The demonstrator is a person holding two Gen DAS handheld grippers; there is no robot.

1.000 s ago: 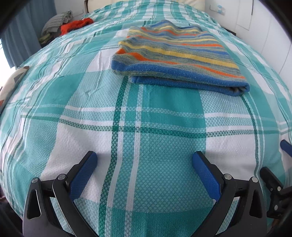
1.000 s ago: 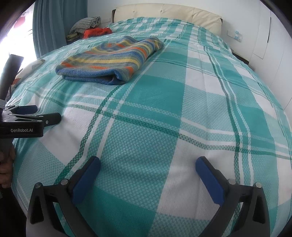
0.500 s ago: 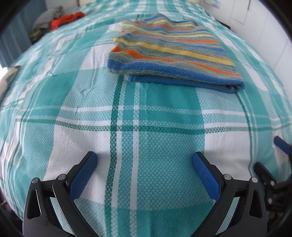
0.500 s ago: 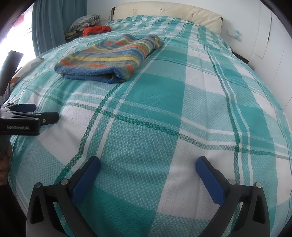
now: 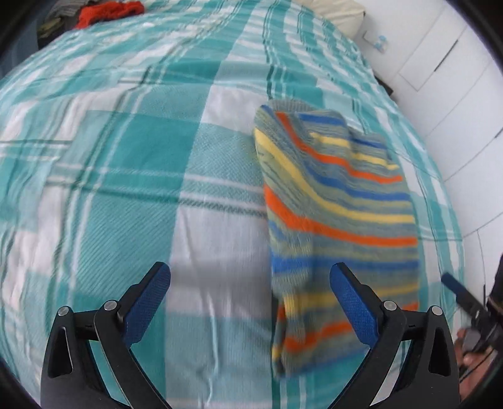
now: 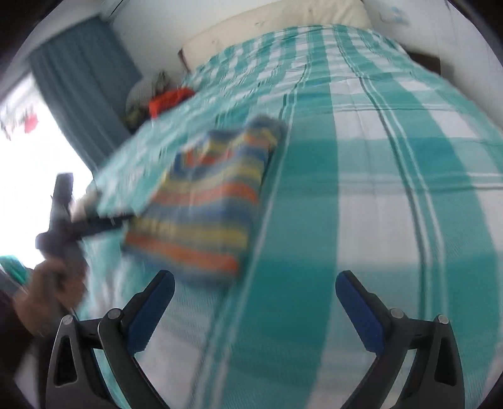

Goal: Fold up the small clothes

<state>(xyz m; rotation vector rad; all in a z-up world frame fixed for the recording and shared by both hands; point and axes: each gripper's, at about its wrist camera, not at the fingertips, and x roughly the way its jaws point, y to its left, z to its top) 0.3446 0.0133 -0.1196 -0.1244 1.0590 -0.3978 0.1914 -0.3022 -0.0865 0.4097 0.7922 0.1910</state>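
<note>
Left gripper [image 5: 250, 284]: jaws spread wide, blue pads [image 5: 147, 299] well apart, nothing held between them. It hangs over the bed sheet [image 5: 125, 188], a teal and white check. Directly ahead of its right-hand finger, and partly passing behind that finger in the view, lies the folded striped garment [image 5: 339, 207] (bands of orange, yellow, blue and grey-green). The garment rests flat on the sheet and runs away from the gripper toward the far right. Whether the finger touches the cloth cannot be told; the near end is blurred. At the right edge of this view part of the other tool shows, with a hand below it.

Right gripper [image 6: 254, 294]: jaws likewise fully apart and empty, over the checked sheet [image 6: 377, 188]. The striped garment [image 6: 207, 204] lies just ahead of its left-hand finger, apart from it, on the sheet. Left of the garment the left tool [image 6: 63, 220] is seen side-on, gripped by a hand [image 6: 47, 292]; its tip sits close to the garment's left edge, contact not determinable (heavy motion blur across this view).

Farther off: a heap of clothes [image 6: 166, 100], red and grey, at the far left corner of the bed. Beyond it, a teal curtain [image 6: 85, 94] beside a bright window, and a pale headboard [image 6: 267, 25] against the wall.
</note>
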